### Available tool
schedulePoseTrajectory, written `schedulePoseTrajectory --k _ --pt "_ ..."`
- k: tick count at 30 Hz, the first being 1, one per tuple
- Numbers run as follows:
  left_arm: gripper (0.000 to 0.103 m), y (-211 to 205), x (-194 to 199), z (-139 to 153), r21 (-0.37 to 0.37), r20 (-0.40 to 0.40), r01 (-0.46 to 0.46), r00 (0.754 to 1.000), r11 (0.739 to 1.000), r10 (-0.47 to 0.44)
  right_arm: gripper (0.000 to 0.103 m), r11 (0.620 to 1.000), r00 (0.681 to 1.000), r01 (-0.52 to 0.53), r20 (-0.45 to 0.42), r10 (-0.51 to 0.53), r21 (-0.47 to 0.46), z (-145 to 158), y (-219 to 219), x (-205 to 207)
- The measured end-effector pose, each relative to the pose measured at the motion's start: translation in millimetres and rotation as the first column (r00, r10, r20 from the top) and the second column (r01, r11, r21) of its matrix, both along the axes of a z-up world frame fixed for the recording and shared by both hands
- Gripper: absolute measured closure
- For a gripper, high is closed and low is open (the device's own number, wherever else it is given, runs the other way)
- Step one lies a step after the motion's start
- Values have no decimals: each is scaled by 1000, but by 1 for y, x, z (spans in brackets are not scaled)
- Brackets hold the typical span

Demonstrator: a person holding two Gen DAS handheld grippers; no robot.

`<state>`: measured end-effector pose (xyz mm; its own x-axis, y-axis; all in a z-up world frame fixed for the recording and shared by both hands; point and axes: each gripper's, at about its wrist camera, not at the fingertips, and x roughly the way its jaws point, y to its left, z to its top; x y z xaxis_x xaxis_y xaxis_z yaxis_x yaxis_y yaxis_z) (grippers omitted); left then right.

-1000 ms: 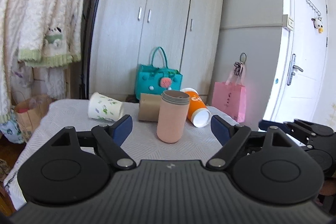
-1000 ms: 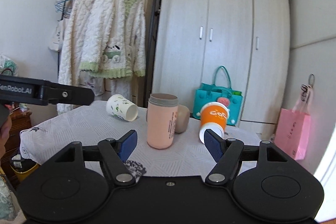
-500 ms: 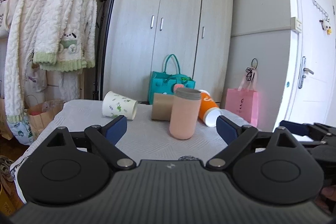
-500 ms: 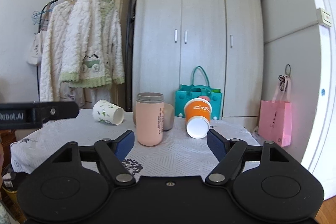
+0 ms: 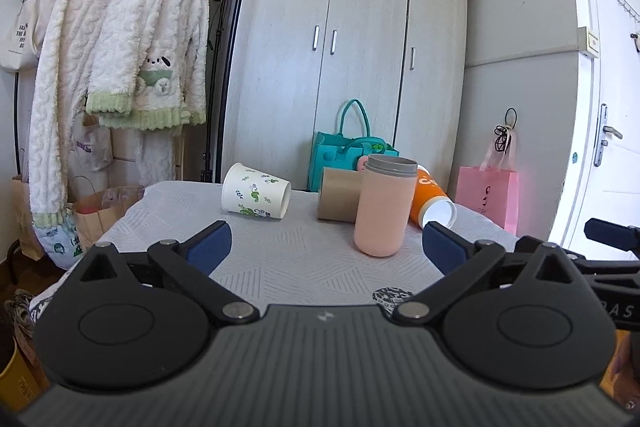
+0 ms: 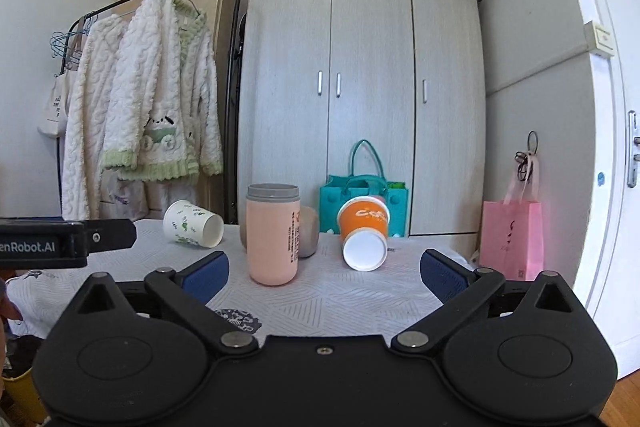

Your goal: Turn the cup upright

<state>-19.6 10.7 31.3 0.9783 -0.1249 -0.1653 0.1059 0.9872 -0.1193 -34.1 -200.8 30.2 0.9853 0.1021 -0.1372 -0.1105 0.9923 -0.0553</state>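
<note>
My left gripper and right gripper both gape wide, holding nothing. 3 paper cups lie tipped on the table; the orange cup looks light, crushable, so I'd pinch its sides gently.

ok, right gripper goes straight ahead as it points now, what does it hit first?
Probably the orange paper cup lying on its side, open mouth toward the right gripper. It sits just right of the centre line; the upright pink tumbler is left of it. Depth is unclear, so it might pass between them.
</note>
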Motion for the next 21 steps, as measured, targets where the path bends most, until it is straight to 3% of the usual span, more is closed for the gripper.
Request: schedulePoseTrajectory --k 21 --pt "0 -2 -2 0 24 -13 -126 992 992 127 0 992 991 130 -38 -130 1 -2 -1 6"
